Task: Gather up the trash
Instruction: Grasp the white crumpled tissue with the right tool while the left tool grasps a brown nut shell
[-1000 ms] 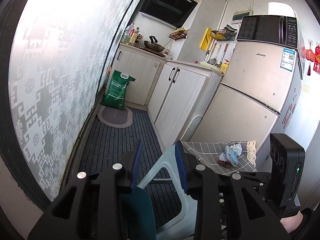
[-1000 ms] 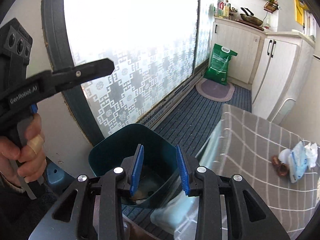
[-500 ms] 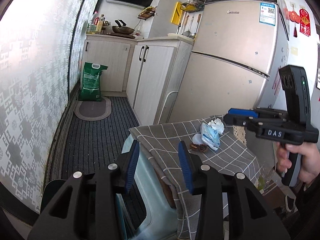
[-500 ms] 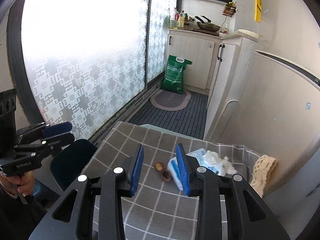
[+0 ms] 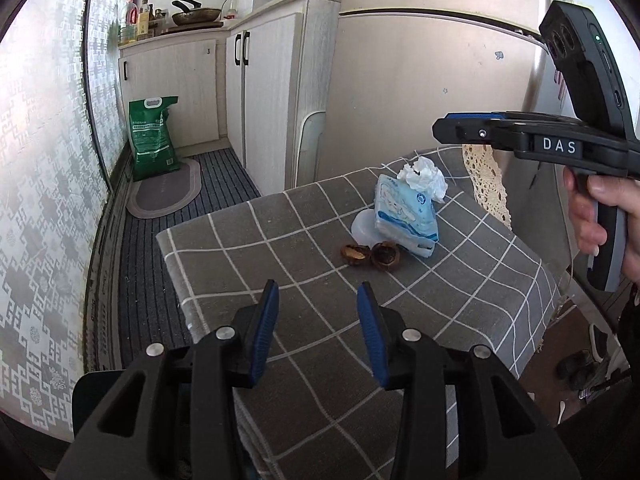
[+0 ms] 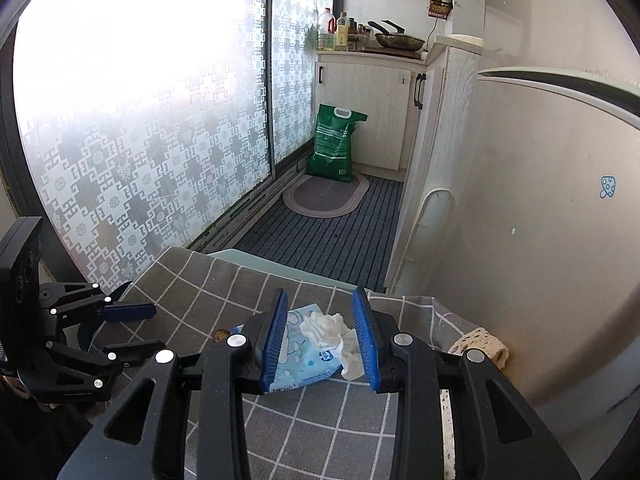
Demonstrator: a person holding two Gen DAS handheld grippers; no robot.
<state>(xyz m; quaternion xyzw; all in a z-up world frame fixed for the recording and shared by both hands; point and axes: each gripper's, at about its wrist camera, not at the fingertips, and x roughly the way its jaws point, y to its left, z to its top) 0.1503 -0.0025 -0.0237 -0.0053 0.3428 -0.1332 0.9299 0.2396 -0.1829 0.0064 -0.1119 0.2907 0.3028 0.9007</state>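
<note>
Fingers [image 6: 362, 332] now over tissue pack [image 6: 304, 356]

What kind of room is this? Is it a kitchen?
Yes, most likely a small home kitchen. A frying pan sits on the counter beside bottles of oil, there are white cupboards below, and a big fridge stands right behind the little cloth-covered table.

dark bin [image 5: 86, 400] — mostly hidden behind the left tool [image 5: 318, 330].
</note>
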